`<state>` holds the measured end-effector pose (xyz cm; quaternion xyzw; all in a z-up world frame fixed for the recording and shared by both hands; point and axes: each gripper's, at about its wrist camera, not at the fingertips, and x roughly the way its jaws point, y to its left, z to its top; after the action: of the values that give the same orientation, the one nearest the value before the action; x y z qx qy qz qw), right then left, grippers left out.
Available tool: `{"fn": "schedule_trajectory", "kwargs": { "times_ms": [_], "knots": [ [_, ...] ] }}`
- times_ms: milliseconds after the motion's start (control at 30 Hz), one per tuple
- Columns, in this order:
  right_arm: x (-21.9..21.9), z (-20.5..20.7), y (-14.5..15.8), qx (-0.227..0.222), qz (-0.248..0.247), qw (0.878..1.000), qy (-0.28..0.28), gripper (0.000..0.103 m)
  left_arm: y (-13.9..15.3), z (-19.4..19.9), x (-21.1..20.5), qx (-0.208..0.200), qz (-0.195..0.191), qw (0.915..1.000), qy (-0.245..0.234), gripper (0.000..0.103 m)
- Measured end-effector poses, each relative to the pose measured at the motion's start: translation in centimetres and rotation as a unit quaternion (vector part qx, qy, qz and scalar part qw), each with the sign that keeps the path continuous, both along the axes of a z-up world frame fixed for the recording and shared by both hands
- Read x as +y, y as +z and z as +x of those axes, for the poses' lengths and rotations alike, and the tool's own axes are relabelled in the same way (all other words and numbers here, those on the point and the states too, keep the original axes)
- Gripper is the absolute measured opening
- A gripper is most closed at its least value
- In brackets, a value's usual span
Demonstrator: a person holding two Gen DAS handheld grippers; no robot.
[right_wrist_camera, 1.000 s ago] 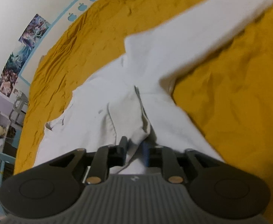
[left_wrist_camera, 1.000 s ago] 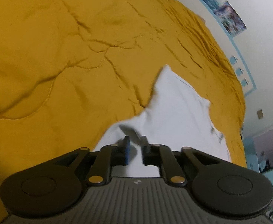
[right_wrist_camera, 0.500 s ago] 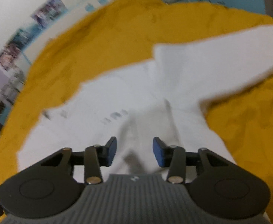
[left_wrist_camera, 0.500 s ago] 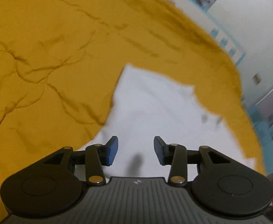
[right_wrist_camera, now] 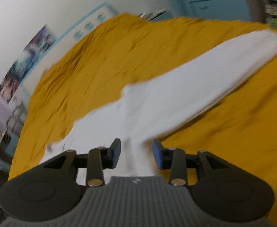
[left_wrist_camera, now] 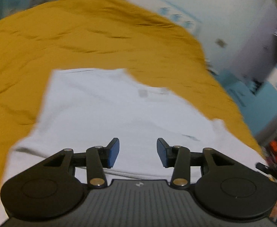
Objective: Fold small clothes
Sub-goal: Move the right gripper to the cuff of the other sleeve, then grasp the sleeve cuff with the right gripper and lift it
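The white shirt (left_wrist_camera: 110, 113) is soft, thin cloth, smooth and matt. The yellow blanket (left_wrist_camera: 81, 34) under it is thicker cloth, wrinkly and dull. The left gripper (left_wrist_camera: 138, 152) and the right gripper (right_wrist_camera: 136, 153) are black matt plastic with blue rubbery pads (left_wrist_camera: 113, 152) and small shiny metal pins (left_wrist_camera: 95, 181).

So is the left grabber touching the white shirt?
Apart. In the left wrist view the left gripper stands open above the white shirt, blue pads clear of the cloth.
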<state>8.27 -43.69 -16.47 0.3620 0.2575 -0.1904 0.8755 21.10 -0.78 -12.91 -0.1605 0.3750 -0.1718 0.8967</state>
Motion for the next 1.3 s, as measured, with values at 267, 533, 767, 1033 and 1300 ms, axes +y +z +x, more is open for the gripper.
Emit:
{"fn": "schedule_trajectory", "kwargs": {
  "times_ms": [267, 533, 767, 1033, 1300],
  "knots": [
    [-12.7, -5.6, -0.7, 0.009, -0.003, 0.983, -0.184, 0.041, -1.8, -1.4, -10.7, 0.027, -0.015, 0.9955, -0.09, 0.05],
    [-17.8, -5.0, -3.0, 0.017, -0.013, 0.962, -0.271, 0.049, -3.7, -0.5, -17.6, 0.039, -0.02, 0.991, -0.126, 0.05],
    [-19.7, -3.7, -6.1, 0.003, 0.019, 0.95, -0.31, 0.056, -6.3, 0.4, -19.9, 0.081, -0.005, 0.9865, -0.142, 0.05],
    [-21.6, -2.1, -7.2, -0.061, 0.045, 0.935, -0.346, 0.063, -7.2, 0.4, -20.6, 0.088, 0.008, 0.985, -0.148, 0.05],
    [-22.0, -2.6, -7.1, -0.079, 0.048, 0.93, -0.357, 0.008, -6.3, -0.2, -20.3, 0.091, 0.009, 0.9859, -0.14, 0.051]
  ]
}}
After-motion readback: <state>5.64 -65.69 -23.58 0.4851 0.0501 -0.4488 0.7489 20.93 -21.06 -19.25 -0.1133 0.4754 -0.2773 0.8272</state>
